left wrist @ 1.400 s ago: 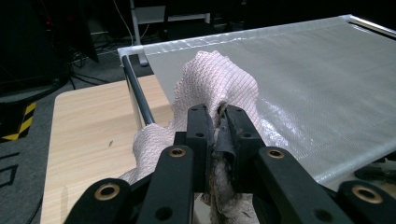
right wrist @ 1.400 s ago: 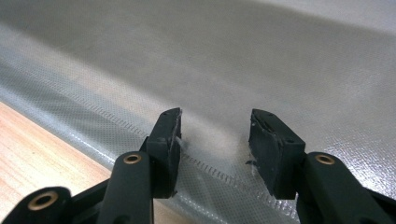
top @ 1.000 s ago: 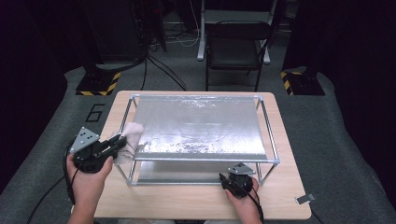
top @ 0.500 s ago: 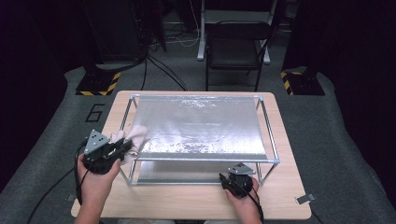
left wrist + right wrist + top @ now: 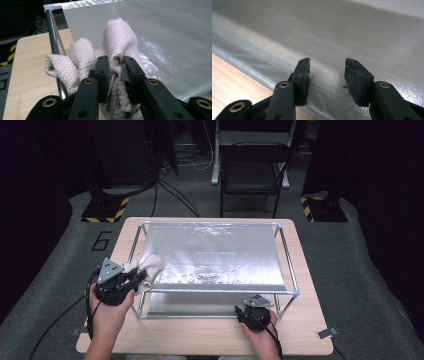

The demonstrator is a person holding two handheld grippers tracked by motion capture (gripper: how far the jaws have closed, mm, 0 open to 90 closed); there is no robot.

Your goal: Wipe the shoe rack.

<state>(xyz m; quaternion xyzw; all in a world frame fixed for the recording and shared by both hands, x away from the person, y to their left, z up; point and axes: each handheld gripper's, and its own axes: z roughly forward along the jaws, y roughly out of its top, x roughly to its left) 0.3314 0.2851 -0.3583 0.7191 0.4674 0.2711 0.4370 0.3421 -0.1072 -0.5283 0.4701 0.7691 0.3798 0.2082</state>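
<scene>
**Pink cloth pinched at the frame's left rail**

High view: we see the left gripper (image 5: 131,279) at eight o'clock on the table (image 5: 210,340), the cloth (image 5: 148,265) bunched on the silver sheet (image 5: 215,255).

Left gripper view: jaws clamped on the cloth (image 5: 117,45) — beside the metal rail (image 5: 53,47).

Right gripper view: the right gripper (image 5: 326,75) gapes wide — sheet (image 5: 337,30) beneath.

metal frame (image 5: 287,270) rails hem the sheet (image 5: 215,255); centre open.
</scene>
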